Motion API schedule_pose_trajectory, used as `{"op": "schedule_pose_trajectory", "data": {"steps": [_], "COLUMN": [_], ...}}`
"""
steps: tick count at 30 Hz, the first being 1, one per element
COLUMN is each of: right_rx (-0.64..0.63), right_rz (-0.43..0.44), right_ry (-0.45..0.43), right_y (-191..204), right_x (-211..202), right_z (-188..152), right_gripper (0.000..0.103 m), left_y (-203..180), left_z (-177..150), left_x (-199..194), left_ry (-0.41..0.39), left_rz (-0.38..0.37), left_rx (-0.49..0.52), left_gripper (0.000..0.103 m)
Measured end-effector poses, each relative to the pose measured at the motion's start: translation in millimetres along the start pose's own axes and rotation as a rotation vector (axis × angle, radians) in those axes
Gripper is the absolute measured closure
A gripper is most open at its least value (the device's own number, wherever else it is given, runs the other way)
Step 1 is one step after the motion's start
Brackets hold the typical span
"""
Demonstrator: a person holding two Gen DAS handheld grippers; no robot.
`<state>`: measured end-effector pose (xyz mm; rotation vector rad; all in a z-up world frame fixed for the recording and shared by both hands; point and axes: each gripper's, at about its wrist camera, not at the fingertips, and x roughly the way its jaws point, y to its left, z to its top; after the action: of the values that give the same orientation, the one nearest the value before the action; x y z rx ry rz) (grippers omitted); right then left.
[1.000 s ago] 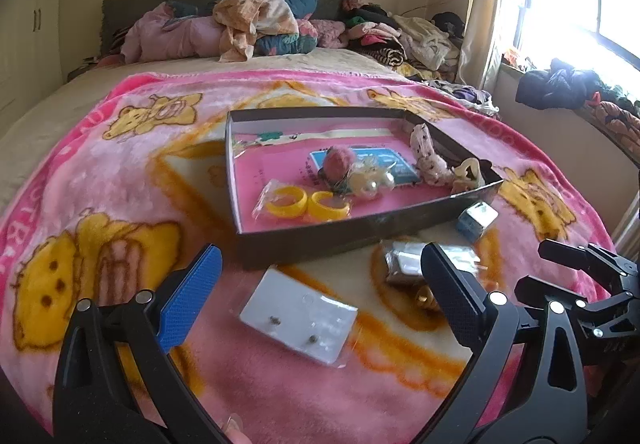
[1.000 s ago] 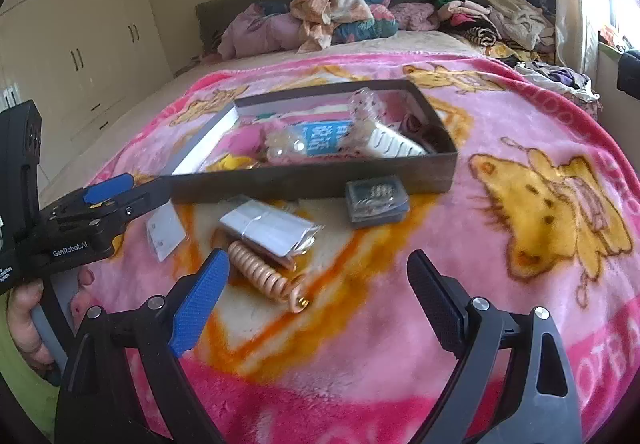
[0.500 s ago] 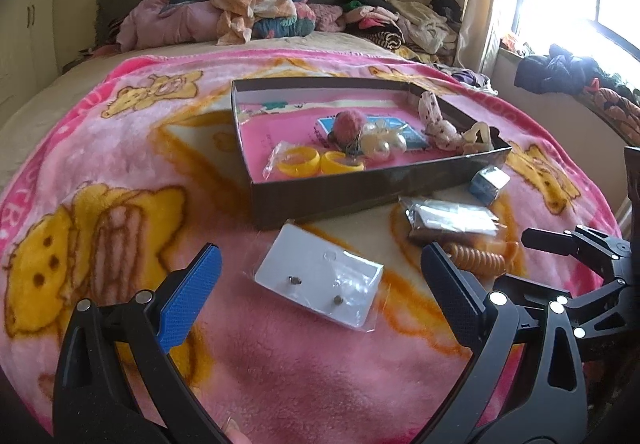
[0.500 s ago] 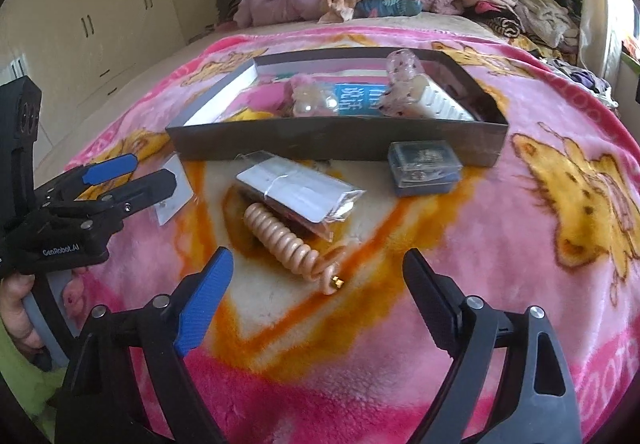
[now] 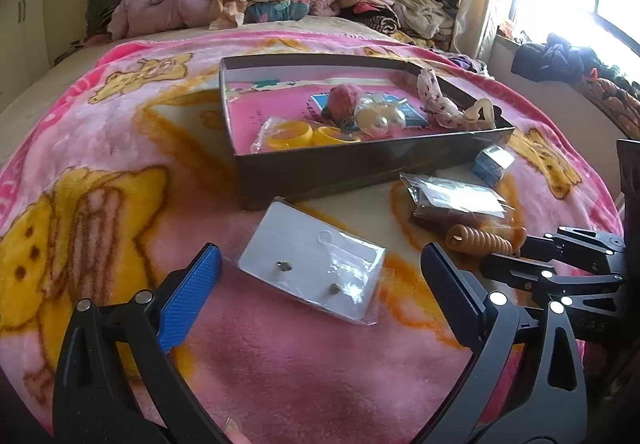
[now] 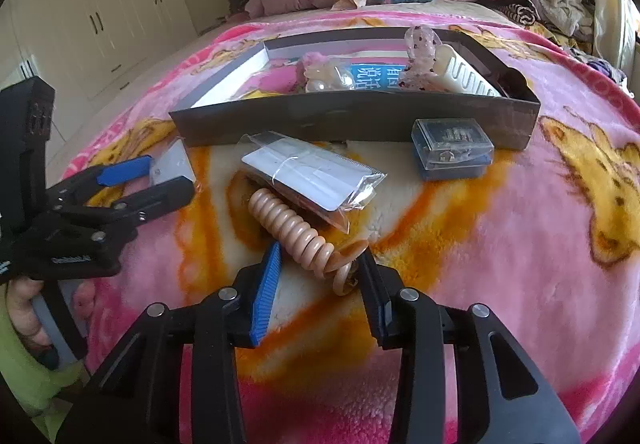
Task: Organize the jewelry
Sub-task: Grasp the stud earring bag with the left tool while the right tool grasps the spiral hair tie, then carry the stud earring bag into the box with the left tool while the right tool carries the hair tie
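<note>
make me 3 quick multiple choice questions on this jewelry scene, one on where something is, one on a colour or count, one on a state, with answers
1. Where does the clear plastic case lie?
A. inside the tray
B. on the blanket, just outside the tray's near wall
C. on the pillows

2. What colour are the two rings in the tray?
A. yellow
B. green
C. black

3. How does the left gripper stand?
A. shut on the earring card
B. open, with the earring card ahead of it
C. shut on nothing

Answers:
1 B: it sits on the blanket against the tray's outer wall.
2 A: both rings show bright yellow.
3 B: its fingers stand wide apart, and the earring card lies untouched beyond them.
</note>
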<state>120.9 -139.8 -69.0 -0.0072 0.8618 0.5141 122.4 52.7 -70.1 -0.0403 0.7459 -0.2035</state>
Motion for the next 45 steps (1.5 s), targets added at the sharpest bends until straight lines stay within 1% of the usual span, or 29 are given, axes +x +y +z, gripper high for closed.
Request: {"op": "schedule_pose_trajectory", "data": {"steps": [1, 2, 8, 9, 14, 15, 16, 18, 29, 36, 45], "right_rx": [0.001, 0.004, 0.0, 0.003, 0.008, 0.007, 0.006, 0.0, -0.013, 0.006, 0.026], "right_rz": [0.004, 0.009, 0.02, 0.02, 0.02, 0.018, 0.017, 0.018, 0.03, 0.02, 0.002], "right_ry": [-0.003, -0.006, -0.019, -0.021, -0.038, -0.042, -0.046, -0.054, -0.103, -0.154, -0.206], "right_y": [0, -1, -3, -5, -12, -13, -13, -14, -11, -17, -31], "right_x": [-1, -2, -13, -16, -29, -32, -34, -39, -61, -80, -99], "right_z": [-1, -1, -5, -6, -10, -10, -10, -10, -8, -2, 6], "right_gripper": [0.069, 0.072, 0.072, 0.072, 0.072, 0.072, 0.072, 0.072, 0.072, 0.072, 0.072], "left_y": [-1, -2, -12, -14, -24, -25, -25, -26, -34, -41, -57], "left_z": [1, 1, 2, 1, 0, -1, 0, 0, 5, 21, 35], "left_x": [1, 2, 9, 10, 14, 14, 14, 14, -4, -17, -16], "left_ry": [0.002, 0.004, 0.017, 0.021, 0.039, 0.039, 0.04, 0.04, 0.014, -0.029, -0.044], "left_rz": [-0.001, -0.002, -0.015, -0.016, -0.016, -0.018, -0.025, -0.027, -0.05, -0.075, -0.09], "left_rx": [0.002, 0.004, 0.031, 0.038, 0.075, 0.081, 0.084, 0.087, 0.085, 0.083, 0.089], "left_gripper": [0.012, 0.012, 0.012, 0.014, 0.042, 0.052, 0.057, 0.06, 0.062, 0.062, 0.062]}}
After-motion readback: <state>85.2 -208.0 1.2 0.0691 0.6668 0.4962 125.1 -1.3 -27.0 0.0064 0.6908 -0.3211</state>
